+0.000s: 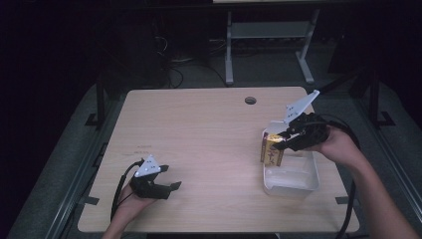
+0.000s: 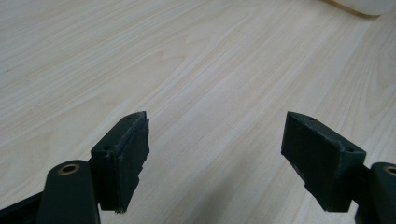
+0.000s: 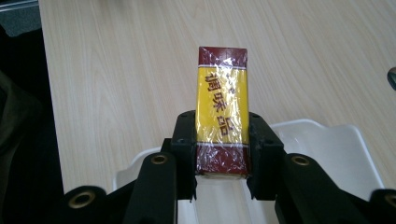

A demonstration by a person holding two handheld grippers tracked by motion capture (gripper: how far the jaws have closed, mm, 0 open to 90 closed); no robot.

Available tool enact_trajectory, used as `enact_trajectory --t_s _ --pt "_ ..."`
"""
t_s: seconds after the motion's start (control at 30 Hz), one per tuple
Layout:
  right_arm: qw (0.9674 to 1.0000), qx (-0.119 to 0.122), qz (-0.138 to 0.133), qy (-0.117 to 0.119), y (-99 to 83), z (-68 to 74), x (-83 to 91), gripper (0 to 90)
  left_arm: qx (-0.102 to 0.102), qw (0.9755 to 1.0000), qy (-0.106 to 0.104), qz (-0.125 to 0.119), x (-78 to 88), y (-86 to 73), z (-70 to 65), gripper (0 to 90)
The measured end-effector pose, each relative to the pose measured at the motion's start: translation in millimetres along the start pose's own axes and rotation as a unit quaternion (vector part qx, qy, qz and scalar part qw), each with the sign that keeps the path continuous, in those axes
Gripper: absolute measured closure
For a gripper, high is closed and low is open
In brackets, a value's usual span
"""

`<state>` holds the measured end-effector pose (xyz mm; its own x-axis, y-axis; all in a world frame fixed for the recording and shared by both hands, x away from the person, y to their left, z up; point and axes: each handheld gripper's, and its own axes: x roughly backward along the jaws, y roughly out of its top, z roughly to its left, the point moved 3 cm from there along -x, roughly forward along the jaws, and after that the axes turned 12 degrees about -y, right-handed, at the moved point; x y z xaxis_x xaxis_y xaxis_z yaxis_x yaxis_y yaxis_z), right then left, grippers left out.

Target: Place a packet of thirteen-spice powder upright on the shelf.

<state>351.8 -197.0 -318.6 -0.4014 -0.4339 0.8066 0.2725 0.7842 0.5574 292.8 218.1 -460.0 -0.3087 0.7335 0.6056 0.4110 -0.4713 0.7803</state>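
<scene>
- A light wood-grain table [image 1: 199,149] is seen in a dark room; a round cable hole [image 1: 250,100] is set near its far edge, and metal frame legs [image 1: 229,50] stand on the floor behind it.
- A white plastic tray [image 1: 298,184] is placed at the right side of the table, close to the right edge. In the right gripper view its rim [image 3: 336,135] is seen beneath and behind the jaws.
- The right gripper [image 1: 286,141] is held above the left end of the tray. Its jaws are closed against the two long sides of a box [image 3: 222,112], which is gripped at its lower half.
- The box [image 1: 271,149] is wrapped in clear film. Its face is yellow with dark red bands at both ends. Three dark red Chinese characters, 调味品, are printed down the yellow field. Smaller print on the red bands cannot be read.
- In the high view the box is held upright at the tray's left wall; whether it touches the tray cannot be told.
- The left gripper [image 1: 169,186] is held low over the near left part of the table, well apart from the tray. In the left gripper view its pads [image 2: 126,154] are seen set apart, with only bare table surface between them; nothing is held.
- A grey three-cornered plate [image 1: 148,167] is carried on top of the left gripper, and a cable [image 1: 119,191] trails from it.
</scene>
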Motion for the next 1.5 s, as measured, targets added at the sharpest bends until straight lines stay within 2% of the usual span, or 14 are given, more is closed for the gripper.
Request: enact_trajectory --t_s 0.3,0.63,0.83,1.5 --pt "0.9999 -0.005 0.013 -0.010 -12.1 -5.0 4.0 68.1 0.002 1.0000 0.000 -0.001 0.2 -0.1 1.0 22.8" --pt "0.9997 -0.012 0.020 -0.010 -23.0 -5.8 1.5 68.1 -0.001 1.0000 0.002 0.000 -0.6 0.5 0.4 22.8" --pt "0.9994 -0.013 0.030 -0.009 -29.0 -6.6 -6.5 68.1 -0.002 1.0000 0.001 0.000 -1.0 1.4 0.7 22.8" --pt "0.9986 -0.037 0.039 0.002 -50.6 -6.3 -32.3 67.9 -0.003 1.0000 0.001 0.001 -0.7 1.3 1.2 22.9"
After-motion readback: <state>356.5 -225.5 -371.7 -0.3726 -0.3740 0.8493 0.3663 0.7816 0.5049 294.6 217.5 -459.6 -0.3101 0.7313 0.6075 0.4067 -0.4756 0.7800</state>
